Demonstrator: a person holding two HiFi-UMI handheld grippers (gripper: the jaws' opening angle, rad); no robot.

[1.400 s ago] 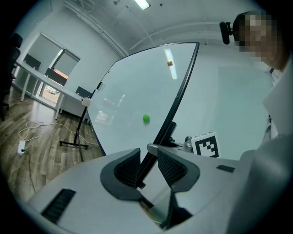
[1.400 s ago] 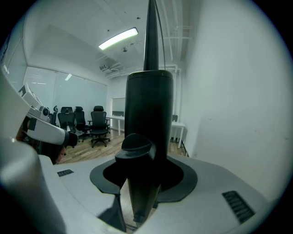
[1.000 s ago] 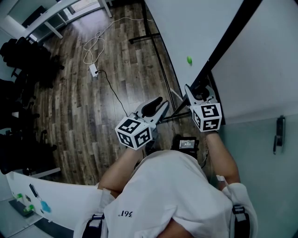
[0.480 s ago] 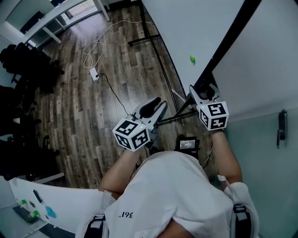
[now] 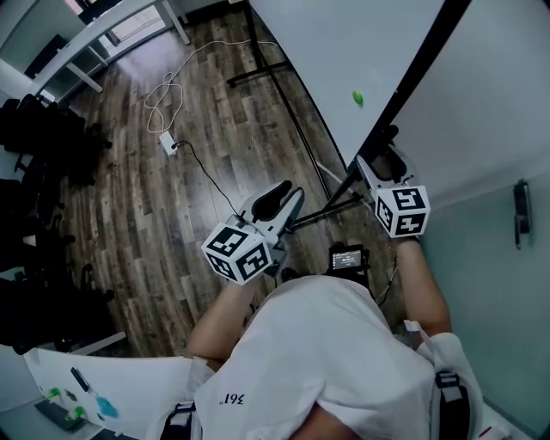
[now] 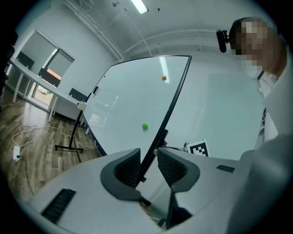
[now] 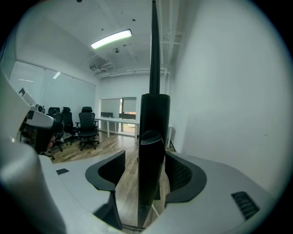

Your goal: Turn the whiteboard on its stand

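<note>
The whiteboard (image 5: 344, 51) stands edge-on on its rolling stand, its black frame edge (image 5: 421, 60) running up the right of the head view and a green magnet (image 5: 357, 98) on its face. My right gripper (image 5: 382, 156) reaches to the lower end of that edge. In the right gripper view its jaws straddle the black frame post (image 7: 154, 132) and are opening, with gaps at both pads. My left gripper (image 5: 279, 196) hangs open over the floor, left of the board, nothing between its fingers. In the left gripper view the whiteboard (image 6: 132, 100) lies well ahead.
The stand's black foot (image 5: 258, 73) rests on the wood floor, with a white cable and power strip (image 5: 168, 142) nearby. Black office chairs (image 5: 43, 146) line the left side, a white table (image 5: 112, 26) is at the far left, and a wall (image 5: 490, 112) is close on the right.
The right gripper's jaws have spread wider around the black frame edge and the hand has shifted slightly right. The left gripper drifted a little down and left, still open.
</note>
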